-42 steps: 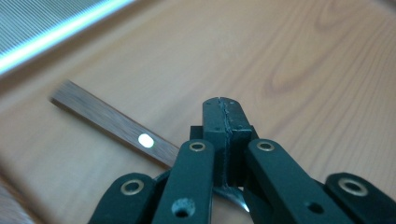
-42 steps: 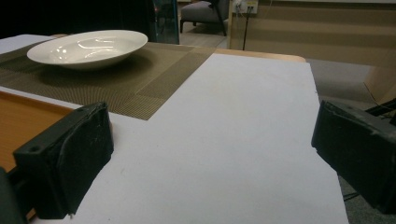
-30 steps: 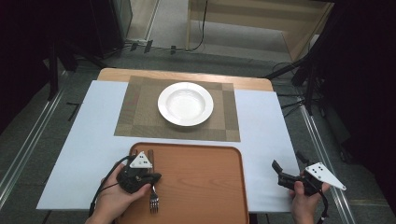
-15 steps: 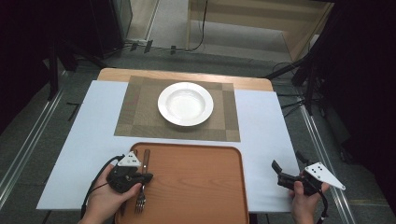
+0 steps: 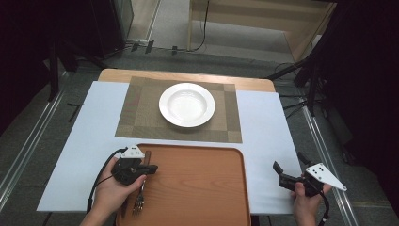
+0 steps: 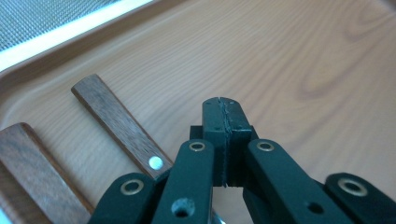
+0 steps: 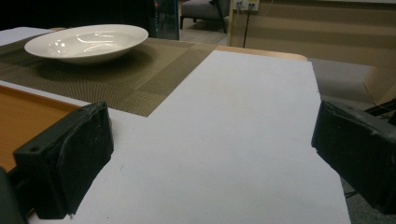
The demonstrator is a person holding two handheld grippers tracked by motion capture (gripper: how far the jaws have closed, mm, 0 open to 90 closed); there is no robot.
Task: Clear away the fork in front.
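My left gripper (image 5: 152, 168) rests low over the left part of the wooden tray (image 5: 197, 188), held in a hand. Its jaws are shut, pads pressed flat together (image 6: 226, 116), with nothing between them. Two wooden cutlery handles lie on the tray just left of the jaws, one (image 6: 119, 123) close by and the other (image 6: 32, 172) further out. Fork tines (image 5: 139, 205) stick out below the hand. My right gripper (image 5: 288, 162) hovers off the tray's right edge over the white sheet, open wide with nothing between its pads (image 7: 70, 158).
A white deep plate (image 5: 187, 104) sits on a brown woven placemat (image 5: 136, 117) beyond the tray. A white sheet (image 5: 268, 127) covers the table. The table edge and floor lie just right of my right gripper.
The left gripper drifted slightly left, then back right and a little up the tray. The fork tines lie slightly further left than a second ago. The right gripper stayed put.
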